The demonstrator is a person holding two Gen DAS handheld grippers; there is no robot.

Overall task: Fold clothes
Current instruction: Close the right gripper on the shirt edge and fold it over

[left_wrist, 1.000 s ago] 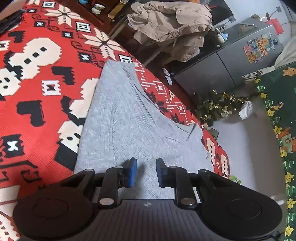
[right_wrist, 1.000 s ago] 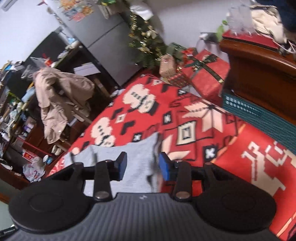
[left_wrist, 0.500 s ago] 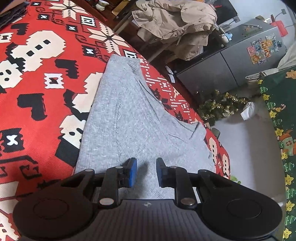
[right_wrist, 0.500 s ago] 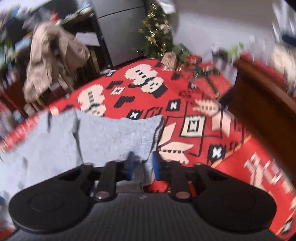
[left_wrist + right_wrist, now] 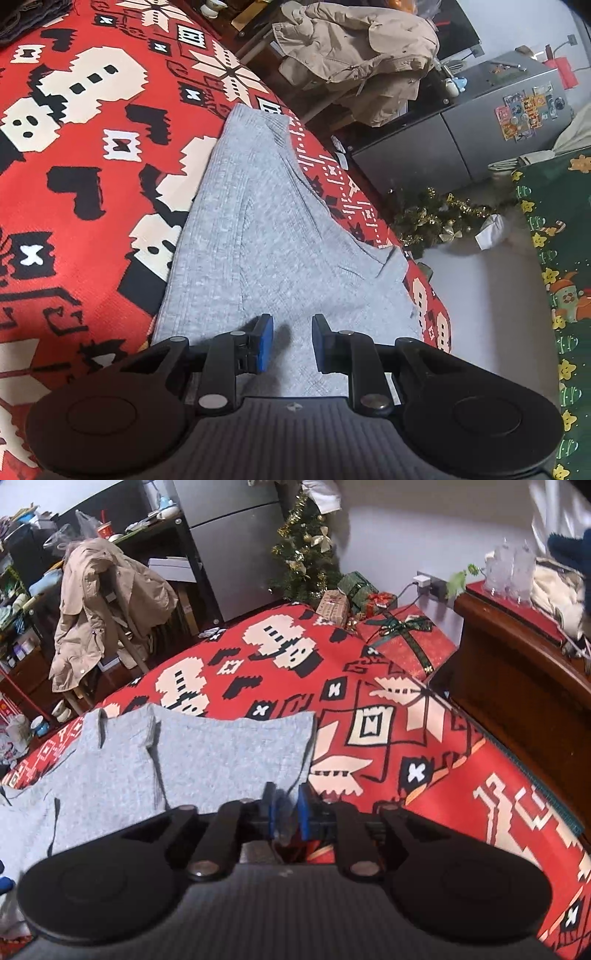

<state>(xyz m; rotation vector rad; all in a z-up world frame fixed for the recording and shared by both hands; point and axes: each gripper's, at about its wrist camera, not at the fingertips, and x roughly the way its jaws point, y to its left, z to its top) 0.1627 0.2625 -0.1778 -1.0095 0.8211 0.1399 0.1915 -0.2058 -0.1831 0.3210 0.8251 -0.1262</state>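
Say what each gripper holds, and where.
Right gripper, jaws opening, pinches the sweater by its side edge; left gripper holds nothing.

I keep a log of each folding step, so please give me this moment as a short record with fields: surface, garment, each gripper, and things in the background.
surface: red patterned blanket
garment: grey garment, lying flat on the blanket, partly folded
left gripper: jaws apart above the garment, nothing gripped
right gripper: at the garment's right edge, jaws opening, grey cloth between the pads
background: beige jacket on a chair, small Christmas tree, wrapped gifts
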